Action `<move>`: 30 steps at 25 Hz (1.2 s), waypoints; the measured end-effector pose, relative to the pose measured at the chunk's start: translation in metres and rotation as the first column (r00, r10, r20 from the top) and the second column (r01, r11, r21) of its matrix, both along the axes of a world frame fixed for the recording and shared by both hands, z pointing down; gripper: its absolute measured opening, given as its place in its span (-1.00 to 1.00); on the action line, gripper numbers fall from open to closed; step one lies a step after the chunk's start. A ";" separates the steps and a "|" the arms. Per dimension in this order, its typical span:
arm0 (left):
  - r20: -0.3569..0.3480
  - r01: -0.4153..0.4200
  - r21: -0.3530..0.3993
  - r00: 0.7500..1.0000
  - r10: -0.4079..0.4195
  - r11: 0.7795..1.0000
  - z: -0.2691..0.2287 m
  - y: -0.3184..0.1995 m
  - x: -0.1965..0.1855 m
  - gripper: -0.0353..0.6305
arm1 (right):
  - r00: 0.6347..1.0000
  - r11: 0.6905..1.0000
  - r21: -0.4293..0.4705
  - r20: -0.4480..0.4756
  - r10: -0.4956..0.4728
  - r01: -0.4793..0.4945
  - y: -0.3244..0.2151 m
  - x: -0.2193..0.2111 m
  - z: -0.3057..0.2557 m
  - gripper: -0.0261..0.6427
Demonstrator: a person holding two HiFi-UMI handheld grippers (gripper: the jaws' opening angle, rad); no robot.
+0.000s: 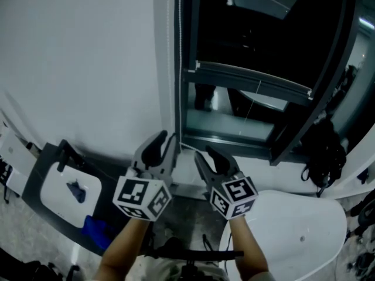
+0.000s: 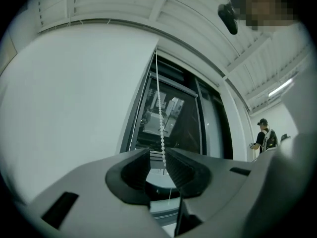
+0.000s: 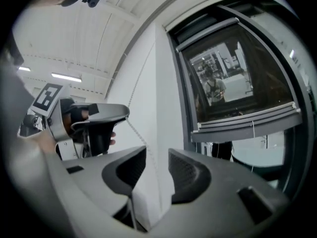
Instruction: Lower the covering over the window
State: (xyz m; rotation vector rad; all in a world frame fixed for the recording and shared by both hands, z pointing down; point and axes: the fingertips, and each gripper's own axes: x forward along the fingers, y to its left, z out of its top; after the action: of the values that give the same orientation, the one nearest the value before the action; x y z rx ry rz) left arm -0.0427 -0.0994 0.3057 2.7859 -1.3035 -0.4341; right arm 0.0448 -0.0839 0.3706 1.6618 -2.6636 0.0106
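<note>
- The covering's bottom rail (image 1: 252, 81) (image 3: 245, 123) hangs partway down the window (image 1: 258, 34), with a strip of glass showing below it
- The bead chain (image 1: 176, 51) (image 2: 159, 113) (image 3: 137, 133) runs down the window frame's left edge, beside the white wall (image 1: 88, 57)
- The left gripper (image 1: 162, 148) (image 2: 157, 157) has its jaws a narrow gap apart; the chain drops into that gap and lies against the right-hand jaw, with daylight on its other side, so it is not pinched
- In the right gripper view the chain bends at the left gripper's tips, then slants down
- The right gripper (image 1: 214, 157) (image 3: 157, 162) sits just beside the left one, jaws parted and closed on nothing; the chain shows faintly in the gap
- A white round table (image 1: 304, 227) lies below the right gripper
</note>
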 end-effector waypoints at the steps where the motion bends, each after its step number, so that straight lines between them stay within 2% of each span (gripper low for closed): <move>1: -0.030 -0.016 -0.011 0.999 0.015 1.000 -0.001 0.006 -0.001 -0.64 | 1.000 1.000 0.002 0.008 -0.004 0.004 0.006 0.000 -0.001 -0.47; 3: -0.081 -0.037 -0.027 0.996 0.035 0.999 -0.001 0.016 -0.005 -0.64 | 1.000 1.000 0.002 0.016 -0.010 0.010 0.017 0.000 -0.001 -0.47; 5: -0.090 -0.039 -0.041 0.995 0.035 0.998 0.003 0.027 -0.007 -0.64 | 1.000 1.000 -0.006 0.019 -0.013 0.013 0.028 0.001 0.002 -0.47; 14: 0.084 -0.007 -0.070 0.996 0.013 0.997 0.029 0.063 0.004 -0.64 | 0.999 0.999 -0.032 -0.008 0.031 -0.031 0.066 -0.006 0.013 -0.48; 19: 0.185 -0.006 -0.067 0.983 0.018 0.998 0.040 0.075 0.011 -0.64 | 0.997 0.997 -0.025 -0.025 0.077 -0.078 0.078 -0.010 0.010 -0.82; 23: 0.262 -0.014 -0.071 0.964 0.033 0.997 0.049 0.080 0.014 -0.64 | 0.994 0.995 -0.022 -0.030 0.101 -0.102 0.084 -0.018 0.005 -0.88; 30: 0.309 -0.068 -0.086 0.947 0.091 0.994 0.065 0.098 0.007 -0.65 | 0.986 0.987 -0.012 -0.043 0.159 -0.160 0.099 -0.041 0.003 -0.88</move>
State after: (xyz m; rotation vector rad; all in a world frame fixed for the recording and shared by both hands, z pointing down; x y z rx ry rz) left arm -0.0354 -0.0010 0.3706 2.9164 -1.2191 0.0649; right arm 0.0042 0.0150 0.3731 1.8437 -2.4870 -0.0038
